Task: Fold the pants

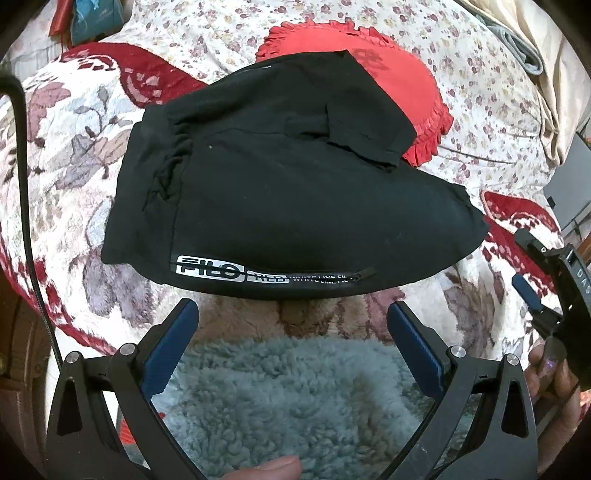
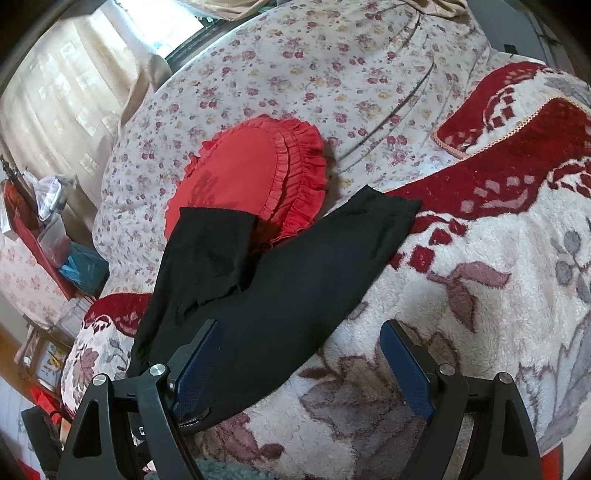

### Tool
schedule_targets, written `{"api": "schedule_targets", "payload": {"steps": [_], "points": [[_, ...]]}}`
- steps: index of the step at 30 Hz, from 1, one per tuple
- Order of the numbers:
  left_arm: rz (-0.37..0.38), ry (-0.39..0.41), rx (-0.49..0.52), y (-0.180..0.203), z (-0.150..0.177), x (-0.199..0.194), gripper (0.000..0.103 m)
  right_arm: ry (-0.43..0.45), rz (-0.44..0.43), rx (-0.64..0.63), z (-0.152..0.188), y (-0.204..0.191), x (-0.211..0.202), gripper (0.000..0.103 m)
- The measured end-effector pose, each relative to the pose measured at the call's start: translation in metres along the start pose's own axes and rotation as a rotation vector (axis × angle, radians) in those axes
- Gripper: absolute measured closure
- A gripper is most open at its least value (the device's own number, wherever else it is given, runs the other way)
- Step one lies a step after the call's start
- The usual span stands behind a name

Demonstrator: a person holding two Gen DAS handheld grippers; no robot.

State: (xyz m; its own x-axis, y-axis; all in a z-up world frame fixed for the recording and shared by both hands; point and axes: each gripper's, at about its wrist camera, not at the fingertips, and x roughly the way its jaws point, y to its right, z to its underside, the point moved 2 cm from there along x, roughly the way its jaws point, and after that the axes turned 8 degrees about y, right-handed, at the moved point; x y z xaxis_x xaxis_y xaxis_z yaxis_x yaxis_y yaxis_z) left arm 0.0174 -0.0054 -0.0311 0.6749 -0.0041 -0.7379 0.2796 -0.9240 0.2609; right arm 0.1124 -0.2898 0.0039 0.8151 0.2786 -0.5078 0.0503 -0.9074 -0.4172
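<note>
The black pants (image 1: 280, 192) lie folded into a thick bundle on a fleece blanket (image 1: 62, 155) with red and grey leaf patterns, spread over a bed. Their far right corner overlaps a red heart-shaped frilled pillow (image 1: 406, 85), which rests on a small-flowered sheet (image 1: 207, 33). A loose flap of fabric sits on top of the bundle at the far right, its edge uneven. Along the near edge runs a white printed label (image 1: 236, 275); the first word reads roughly "FILO", and the smaller lettering beside it is too fine to make out.

The left gripper (image 1: 291, 328) hovers just short of the near edge of the pants, its blue-padded fingers (image 1: 173, 343) spread wide apart and holding nothing. Below it a grey fluffy fabric (image 1: 280, 387) fills the near frame, and a thumb tip is cut off at the bottom edge.

The right gripper (image 2: 299, 350) is also spread open and empty, its left finger (image 2: 195, 373) in front of the near end of the pants, so any contact there is hidden. In the left view it appears only partly at the right edge, with part of a hand. Cluttered shelves at far left of the right view are too blurred to identify.
</note>
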Motion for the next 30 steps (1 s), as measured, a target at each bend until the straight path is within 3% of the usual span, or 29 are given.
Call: {"api": "schedule_targets", "payload": {"steps": [30], "points": [[0.059, -0.011, -0.047, -0.011, -0.005, 0.002, 0.001, -0.019, 0.038, -0.002, 0.002, 0.003, 0.004, 0.017]]}}
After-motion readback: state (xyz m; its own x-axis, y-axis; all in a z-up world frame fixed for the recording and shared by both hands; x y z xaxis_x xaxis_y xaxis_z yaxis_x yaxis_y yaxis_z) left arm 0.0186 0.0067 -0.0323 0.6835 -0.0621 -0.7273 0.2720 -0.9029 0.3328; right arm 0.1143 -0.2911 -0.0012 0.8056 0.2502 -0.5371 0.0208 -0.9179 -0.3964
